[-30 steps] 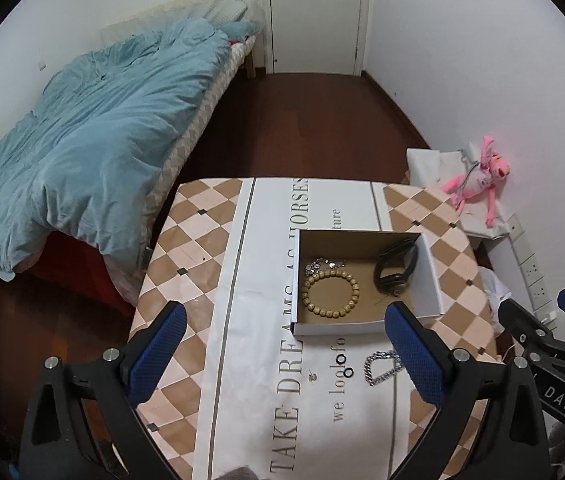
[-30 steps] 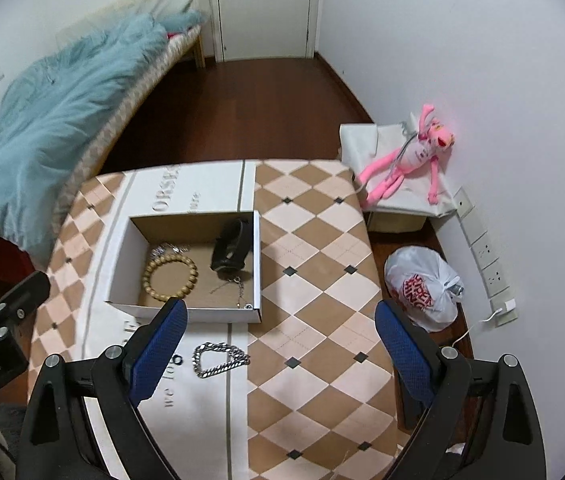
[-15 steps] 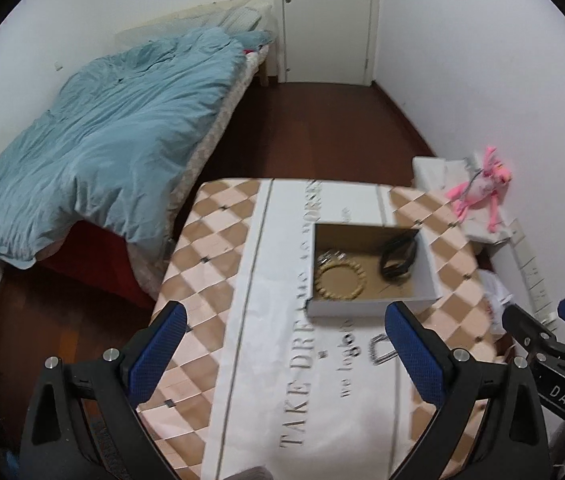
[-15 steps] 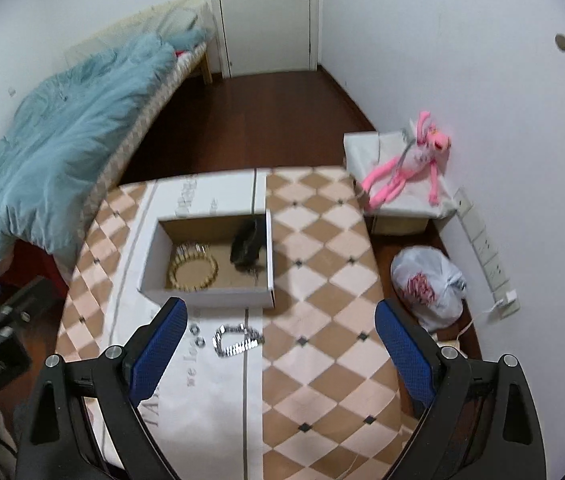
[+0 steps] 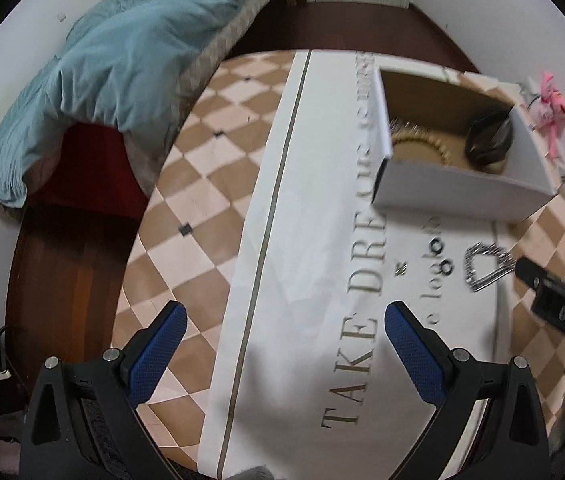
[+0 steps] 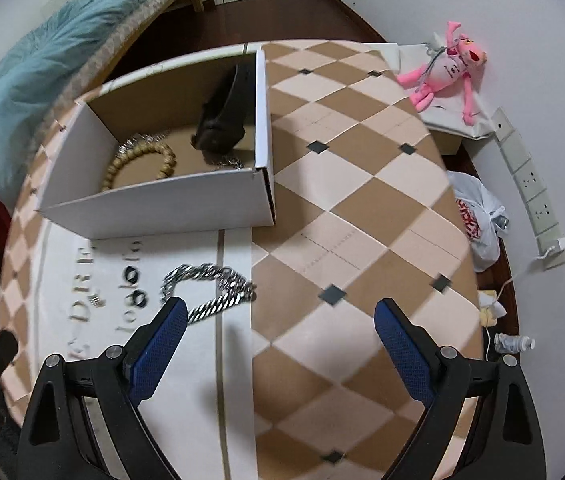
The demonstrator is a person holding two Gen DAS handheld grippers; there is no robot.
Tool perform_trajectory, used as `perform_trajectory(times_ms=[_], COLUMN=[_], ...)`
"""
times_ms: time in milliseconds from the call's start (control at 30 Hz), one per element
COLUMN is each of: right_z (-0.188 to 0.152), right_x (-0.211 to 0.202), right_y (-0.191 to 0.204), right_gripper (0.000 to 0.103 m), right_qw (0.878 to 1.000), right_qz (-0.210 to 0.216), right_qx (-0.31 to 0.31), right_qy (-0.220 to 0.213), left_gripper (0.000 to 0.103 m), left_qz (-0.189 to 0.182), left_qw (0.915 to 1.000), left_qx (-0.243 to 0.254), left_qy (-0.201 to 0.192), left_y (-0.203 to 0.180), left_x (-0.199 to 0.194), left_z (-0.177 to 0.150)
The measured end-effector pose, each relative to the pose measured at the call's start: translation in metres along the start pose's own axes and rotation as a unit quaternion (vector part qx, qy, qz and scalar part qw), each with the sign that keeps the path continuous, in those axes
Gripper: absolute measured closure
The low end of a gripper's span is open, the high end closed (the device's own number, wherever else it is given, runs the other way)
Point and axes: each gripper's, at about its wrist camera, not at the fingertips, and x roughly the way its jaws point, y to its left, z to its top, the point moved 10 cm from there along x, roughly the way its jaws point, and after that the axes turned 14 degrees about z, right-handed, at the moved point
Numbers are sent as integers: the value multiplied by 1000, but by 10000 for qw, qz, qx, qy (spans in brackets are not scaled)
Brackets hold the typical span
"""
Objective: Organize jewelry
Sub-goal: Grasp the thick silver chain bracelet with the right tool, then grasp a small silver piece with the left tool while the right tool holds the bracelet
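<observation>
A silver chain bracelet lies on the white cloth just in front of the white cardboard box; it also shows in the left wrist view. The box holds a wooden bead bracelet, a black band and a thin silver chain. Small black rings and a tiny stud lie left of the chain. My right gripper is open and empty, low over the table, its left finger next to the chain. My left gripper is open and empty over the cloth.
The round table has a checkered top with a white lettered runner. A bed with a teal duvet stands to the left. A pink plush toy, a plastic bag and wall sockets are to the right.
Both grippers have dropped from high above toward the table and moved closer. The right gripper now sits just behind the silver chain. Both stay open.
</observation>
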Motion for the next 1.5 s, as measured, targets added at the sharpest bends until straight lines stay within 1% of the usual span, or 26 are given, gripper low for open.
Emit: perform_trajectory(times_ms=[67, 133, 167, 233, 267, 300, 333, 367, 400, 500, 667, 833, 967, 1000, 1033, 1067, 1100, 1133, 1167, 1233, 1333, 1500], right_z=[1, 0, -2, -1, -1, 0, -1, -2, -4, -13, -21, -24, -26, -27, -27, -27, -28, -28, -28, -26, -22, -8], right_x=[15, 25, 29, 30, 30, 28, 28, 28, 28, 22, -4, -18, -16, -15, -15, -14, -13, -13, -13, -14, -20, -46], right_y=[-2, -3, -4, -1, 3, 7, 13, 16, 16, 8, -20, -30, -36, -38, -39, -41, -41, -42, -43, -44, -40, -15], right_gripper=[9, 18, 29, 35, 48, 70, 84, 90, 90, 92, 92, 92, 92, 92, 92, 92, 92, 92, 92, 92, 93, 93], right_qw=[10000, 9998, 9998, 9999, 9998, 9996, 9992, 9990, 9987, 9992, 9982, 9973, 9972, 9971, 9970, 9970, 9969, 9970, 9969, 9968, 9966, 9949], right_qz=[-21, -56, -48, 15, 57, 97, 227, 190, 72, 245, 529, 583, 531, 531, 516, 506, 500, 487, 481, 495, 555, 857], right_qx=[20, 5, -6, -126, -192, -267, -335, -391, -478, -263, 274, 416, 499, 534, 554, 571, 587, 597, 602, 617, 581, 359], right_qy=[78, 166, 207, 109, 78, 53, 78, 124, 160, 150, -53, -147, -146, -140, -130, -129, -126, -121, -125, -133, -198, -397], left_gripper=[2, 2, 2, 2, 2, 2, 2, 2, 2, 2, 3, 3, 18, 20, 28, 40, 47, 64, 77, 97, 97, 97], left_qz=[35, 45, 45, 37, 31, 0, -33, -49, -96, -211, -404, -688, -864, -875, -866, -847, -872, -940, -958, -1076, -1307, -1641], left_qw=[10000, 9999, 9999, 9999, 9998, 9998, 9998, 9997, 9997, 9995, 9988, 9970, 9955, 9953, 9953, 9952, 9946, 9937, 9935, 9918, 9896, 9856], left_qx=[20, 45, 66, 110, 128, 139, 148, 156, 159, 125, 151, 202, 287, 334, 375, 443, 519, 586, 607, 692, 608, 397], left_qy=[80, 117, 118, 115, 125, 133, 147, 167, 185, 181, 245, 289, 263, 236, 209, 191, 197, 195, 33, 52, 19, -96], left_y=[-2, -4, -6, -10, -12, -14, -17, -19, -22, -25, -35, -55, -73, -78, -81, -85, -90, -94, -95, -99, -98, -82], left_x=[7, 12, 13, 15, 16, 17, 18, 19, 19, 18, 21, 24, 25, 26, 26, 28, 30, 31, 27, 25, 17, -10], left_z=[-3, -4, -4, -4, -4, -4, -3, -3, -2, 0, -2, -1, 7, 9, 11, 12, 11, 11, 15, 15, 16, 19])
